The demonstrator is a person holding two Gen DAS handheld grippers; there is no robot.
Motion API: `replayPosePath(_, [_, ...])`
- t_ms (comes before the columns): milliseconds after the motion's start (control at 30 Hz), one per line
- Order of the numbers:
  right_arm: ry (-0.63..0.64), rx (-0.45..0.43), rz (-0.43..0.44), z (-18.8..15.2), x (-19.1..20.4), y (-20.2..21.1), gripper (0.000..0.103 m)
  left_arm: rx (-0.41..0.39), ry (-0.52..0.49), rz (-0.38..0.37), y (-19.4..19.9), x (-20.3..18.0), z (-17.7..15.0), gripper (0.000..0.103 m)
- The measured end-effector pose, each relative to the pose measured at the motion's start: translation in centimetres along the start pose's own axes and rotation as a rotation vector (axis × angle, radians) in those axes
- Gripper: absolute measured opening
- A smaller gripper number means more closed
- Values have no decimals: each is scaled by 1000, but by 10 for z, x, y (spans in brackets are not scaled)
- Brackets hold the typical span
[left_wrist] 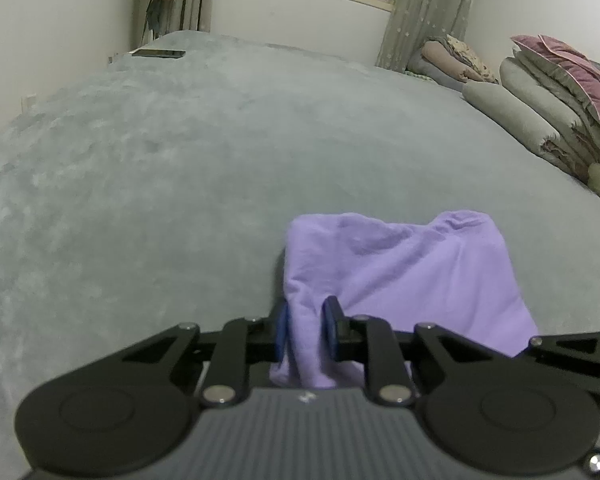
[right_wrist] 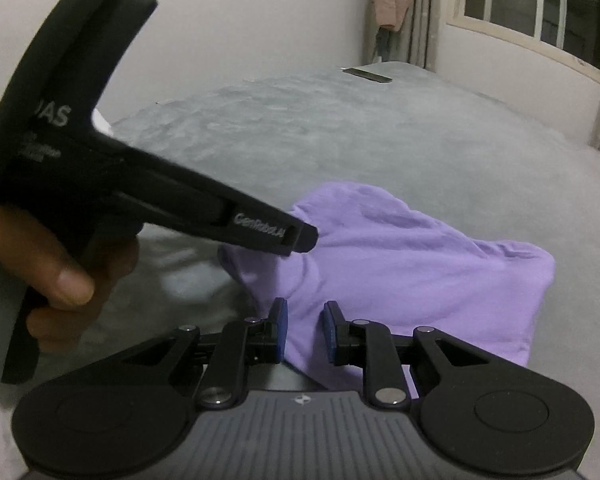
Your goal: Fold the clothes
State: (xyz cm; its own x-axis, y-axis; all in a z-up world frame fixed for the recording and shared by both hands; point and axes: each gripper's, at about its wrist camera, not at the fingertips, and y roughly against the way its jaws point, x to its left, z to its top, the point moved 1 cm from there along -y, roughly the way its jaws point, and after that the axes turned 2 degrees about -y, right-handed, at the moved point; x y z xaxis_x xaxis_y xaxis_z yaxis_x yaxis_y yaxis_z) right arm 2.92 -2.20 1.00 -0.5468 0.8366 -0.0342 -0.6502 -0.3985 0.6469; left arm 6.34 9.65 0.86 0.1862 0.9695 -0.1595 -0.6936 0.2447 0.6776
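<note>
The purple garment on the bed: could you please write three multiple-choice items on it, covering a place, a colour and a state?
1. Where does the dark flat phone-like object lie?
A. at the far corner of the bed
B. on the garment
C. on the pillows

2. What colour are the gripper pads?
A. red
B. blue
C. white

3. How does the left gripper stand to the garment?
A. well clear of it
B. resting flat on top
C. cloth between its pads

Answers:
1 A: the dark flat object lies far across the grey bed.
2 B: the pads are blue.
3 C: the left gripper has a fold of the purple garment between its pads.
</note>
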Motion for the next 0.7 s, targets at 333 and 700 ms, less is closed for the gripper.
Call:
replayPosePath(333, [-134, -27, -28, 12, -52, 34, 28, 21, 101, -52, 10, 23, 11, 16])
replayPosePath(700, [-364, 84, -103, -1, -119, 39, 36, 57, 222, -163, -2, 37, 9, 36])
